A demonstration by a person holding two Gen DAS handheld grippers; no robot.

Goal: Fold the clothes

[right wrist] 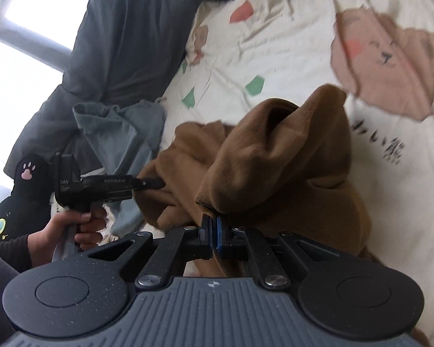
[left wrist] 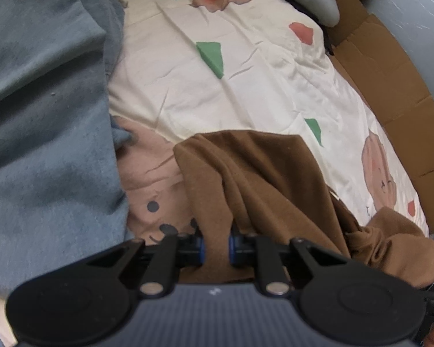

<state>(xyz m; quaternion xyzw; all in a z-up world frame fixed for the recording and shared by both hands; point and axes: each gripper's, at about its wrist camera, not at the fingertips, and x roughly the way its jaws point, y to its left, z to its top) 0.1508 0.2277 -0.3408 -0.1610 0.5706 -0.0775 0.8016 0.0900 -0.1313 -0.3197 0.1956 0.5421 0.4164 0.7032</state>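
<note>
On the bed, over a cream sheet [left wrist: 260, 86] printed with bears and coloured patches, one brown garment [left wrist: 260, 179] lies bunched, at about 6 o'clock in both wrist views.

Tool state: left gripper [left wrist: 217, 250] is clenched on a fold of the brown garment; cloth fills the narrow gap between its blue pads. Right gripper [right wrist: 214, 228] is pinched tight on another edge of the same garment, with a hooded bulge of fabric rising just beyond its tips. In the right wrist view the left gripper [right wrist: 152, 183] shows at 9 o'clock, held by a bare hand [right wrist: 63, 228], its tips buried in the brown cloth.

Progress, as a judgement: early. Garment is gathered and lifted at two points, not spread; no flat panel, no crisp fold line visible. Left to do: spread it, align edges, make the folds, set it down. A blue-grey garment [right wrist: 121, 133] lies crumpled at 10 o'clock in the right view, unfolded too.

Count:
- brown garments: 1
- blue-grey garments near the hand: 1 (large blue cloth [left wrist: 43, 115] at 9 o'clock in the left view; cannot tell if it is the same piece)
- grippers: 2
- hands visible: 1
- folded, finished items: 0 seen
</note>
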